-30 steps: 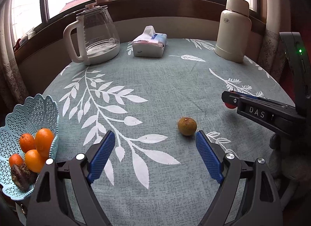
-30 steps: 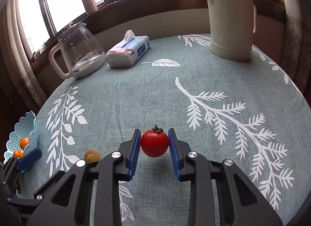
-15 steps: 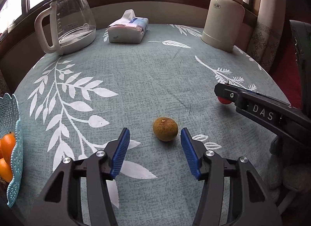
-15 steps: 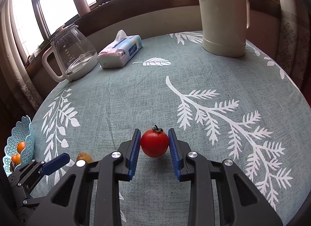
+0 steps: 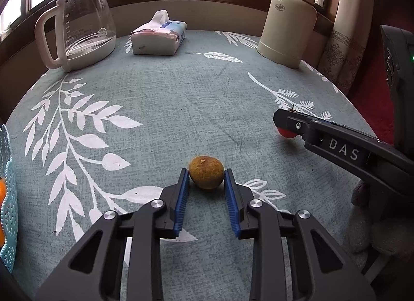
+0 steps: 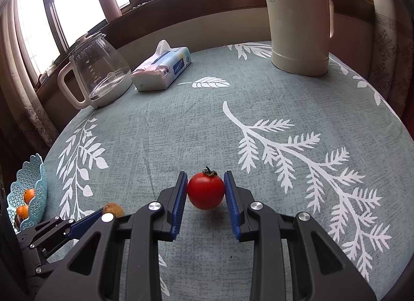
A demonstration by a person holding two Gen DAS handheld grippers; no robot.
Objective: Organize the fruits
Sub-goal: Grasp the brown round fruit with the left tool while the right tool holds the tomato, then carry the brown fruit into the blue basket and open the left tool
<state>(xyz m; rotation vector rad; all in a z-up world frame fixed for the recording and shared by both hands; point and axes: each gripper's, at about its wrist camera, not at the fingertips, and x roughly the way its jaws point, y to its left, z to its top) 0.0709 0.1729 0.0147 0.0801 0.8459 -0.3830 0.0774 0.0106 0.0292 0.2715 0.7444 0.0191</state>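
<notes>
A brown round fruit rests on the grey-green leaf-print tablecloth. My left gripper is shut on it, a blue pad touching each side. A red tomato with a dark stem sits between the blue pads of my right gripper, which is shut on it, with a shadow just beneath. In the left wrist view, one right gripper finger hides most of the tomato. A left finger and the brown fruit show at the lower left of the right wrist view.
A light blue lattice basket holding oranges stands at the table's left edge. Along the far side stand a glass kettle, a tissue pack and a cream thermos. Curtains and a window sill lie beyond.
My left gripper moved forward to the brown fruit and went from wide open to shut on it. The right gripper kept its hold on the tomato and shifted only slightly.
</notes>
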